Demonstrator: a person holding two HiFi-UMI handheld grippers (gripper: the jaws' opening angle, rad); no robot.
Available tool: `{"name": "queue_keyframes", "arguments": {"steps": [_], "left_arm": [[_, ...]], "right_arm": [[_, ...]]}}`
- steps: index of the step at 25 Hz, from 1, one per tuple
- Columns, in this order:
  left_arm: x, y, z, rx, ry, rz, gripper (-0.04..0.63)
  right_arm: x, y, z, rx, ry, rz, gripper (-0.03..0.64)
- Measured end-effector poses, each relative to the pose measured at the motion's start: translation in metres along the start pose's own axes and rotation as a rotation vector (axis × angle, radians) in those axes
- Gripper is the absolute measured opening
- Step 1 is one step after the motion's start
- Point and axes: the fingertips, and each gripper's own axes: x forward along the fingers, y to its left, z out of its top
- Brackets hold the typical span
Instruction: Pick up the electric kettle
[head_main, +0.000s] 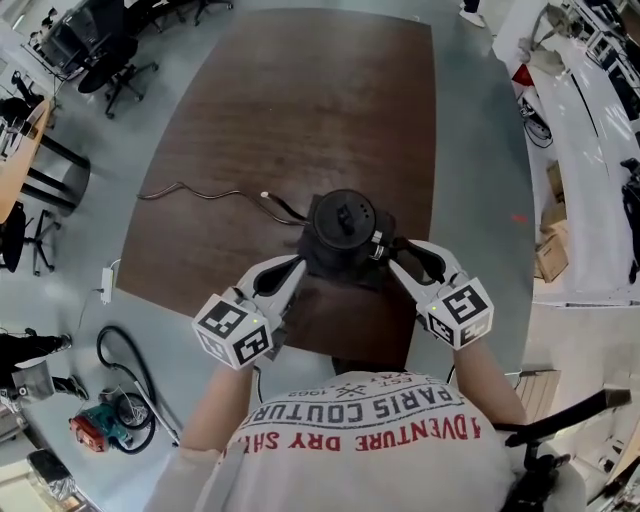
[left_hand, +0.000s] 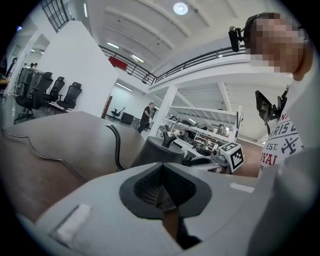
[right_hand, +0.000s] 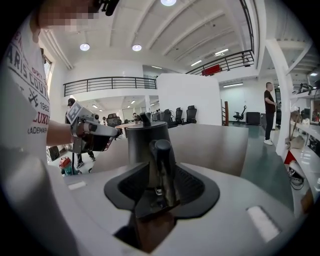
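**Left gripper**: jaws pressed together with nothing between them. It sits just beside the kettle's left flank. Whether it touches the body cannot be told.

**Cord**: lies slack on the brown table, running from the left edge to the kettle's foot. Whether a separate base sits under the kettle cannot be made out.

**Electric kettle**: black, upright, lid on. It stands on the table near the front edge, between the two grippers.

**Handle**: on the kettle's right side, dark and rounded at the top.

**Right gripper**: clenched on the handle, which stands upright between its pads (apparently a mid-handle hold).

**Step in hand:** the hold looks made and the lift is not yet begun.

**Handling notes:**
- Raise straight up and slowly.
- Keep the right gripper's clamp firm, because a round handle may swivel in the pads and tip the spout.
- Keep the body level, as the fill cannot be seen.
- Watch the cord. If it tugs, the kettle will likely yaw to the left.
- The left gripper could steady the flank, but should be kept off the lid.
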Motion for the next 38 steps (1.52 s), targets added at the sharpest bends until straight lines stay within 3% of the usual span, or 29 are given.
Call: {"name": "queue_keyframes", "arguments": {"steps": [4, 11, 15, 28, 33, 38], "left_arm": [[0.007, 0.013, 0.008, 0.027, 0.006, 0.019, 0.053], [0.016, 0.055, 0.022, 0.073, 0.015, 0.186, 0.122], [0.021, 0.075, 0.025, 0.061, 0.012, 0.235, 0.129], [0.035, 0.077, 0.022, 0.064, 0.021, 0.205, 0.125], [0.035, 0.081, 0.024, 0.076, 0.010, 0.228, 0.059], [0.032, 0.083, 0.026, 0.080, 0.005, 0.237, 0.054]], "right_arm": [[0.002, -0.003, 0.001, -0.015, -0.011, 0.000, 0.161], [0.006, -0.002, -0.003, -0.002, -0.010, 0.021, 0.160], [0.012, -0.001, -0.005, -0.003, -0.004, 0.033, 0.156], [0.010, 0.010, -0.003, 0.003, -0.012, 0.067, 0.124], [0.012, 0.009, -0.003, 0.021, -0.015, 0.087, 0.126], [0.013, 0.011, -0.001, 0.033, -0.020, 0.093, 0.127]]}}
